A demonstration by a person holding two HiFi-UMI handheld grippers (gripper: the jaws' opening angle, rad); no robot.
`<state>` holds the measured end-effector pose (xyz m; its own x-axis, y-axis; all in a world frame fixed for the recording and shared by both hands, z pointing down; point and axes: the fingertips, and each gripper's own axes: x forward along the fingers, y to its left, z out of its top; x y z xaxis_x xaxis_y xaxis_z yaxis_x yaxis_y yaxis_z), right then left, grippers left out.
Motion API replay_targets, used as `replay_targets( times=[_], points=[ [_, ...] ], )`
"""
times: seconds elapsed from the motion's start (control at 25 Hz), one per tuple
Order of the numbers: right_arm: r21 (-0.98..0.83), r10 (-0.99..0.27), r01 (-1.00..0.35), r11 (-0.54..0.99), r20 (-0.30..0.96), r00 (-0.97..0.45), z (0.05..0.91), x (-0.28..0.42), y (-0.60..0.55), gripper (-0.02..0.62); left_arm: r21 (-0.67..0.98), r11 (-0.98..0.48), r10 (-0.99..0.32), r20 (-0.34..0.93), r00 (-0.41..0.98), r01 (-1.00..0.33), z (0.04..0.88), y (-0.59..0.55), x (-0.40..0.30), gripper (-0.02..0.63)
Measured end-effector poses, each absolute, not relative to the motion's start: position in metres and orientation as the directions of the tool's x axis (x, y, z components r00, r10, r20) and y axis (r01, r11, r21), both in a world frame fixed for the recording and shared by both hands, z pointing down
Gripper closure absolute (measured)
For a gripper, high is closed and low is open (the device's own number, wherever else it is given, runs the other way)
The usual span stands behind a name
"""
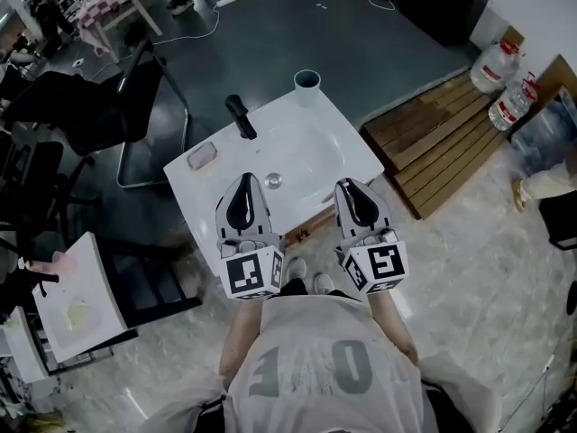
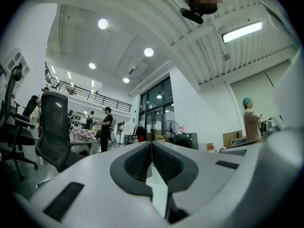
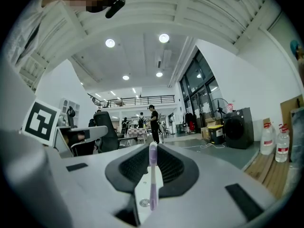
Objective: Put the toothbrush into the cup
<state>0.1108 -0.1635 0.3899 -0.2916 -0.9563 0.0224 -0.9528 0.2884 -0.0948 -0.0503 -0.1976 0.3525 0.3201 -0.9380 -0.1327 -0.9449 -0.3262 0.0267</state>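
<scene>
The right gripper (image 3: 152, 148) had its jaws nearly together, pinching a purple and white toothbrush (image 3: 152, 175) that stood upright between the pads, its head just above the jaw tips. The left gripper (image 2: 152, 146) had its jaws closed against each other with nothing between them. In the head view both hovered side by side over the near edge of the white sink (image 1: 356, 156), the right gripper (image 1: 353, 192) nearer the right corner and the left gripper (image 1: 242, 197) beside it.

The cup (image 1: 306, 84) stood at the sink's far corner, well apart from the toothbrush. To do this step well, the right gripper would probably need to cross the bowl, pass to the right of the tap (image 1: 241, 115), and arrive above the cup's rim. The brush would then have to tip so that its lower end pointed down into the mouth before the jaws let go. The left gripper could steady the cup if it looked light.

The cup's mouth looked dark and seemingly empty. A small dish (image 1: 202, 155) by the left edge held something pinkish, likely soap. The bowl showed only its drain (image 1: 273, 180).
</scene>
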Motion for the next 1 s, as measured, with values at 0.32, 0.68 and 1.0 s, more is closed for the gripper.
replay_targets(
  times=[0.32,0.68,1.0],
  points=[
    [-0.079,-0.966,-0.963,0.257,0.004,-0.259,0.388,0.077,-0.202,0.529,0.007,-0.404,-0.906,-0.141,0.399,-0.915,0.363,-0.236,-0.057,0.580],
    [-0.069,-0.961,-0.960,0.271,0.031,-0.274,0.391,0.086,-0.229,0.529,0.069,-0.372,-0.924,-0.124,0.362,-0.926,0.368,-0.263,-0.057,0.580],
    [-0.066,-0.948,-0.947,0.315,0.030,-0.318,0.392,0.095,-0.255,0.528,0.073,-0.311,-0.946,-0.116,0.301,-0.948,0.369,-0.281,-0.063,0.580]
  ],
)
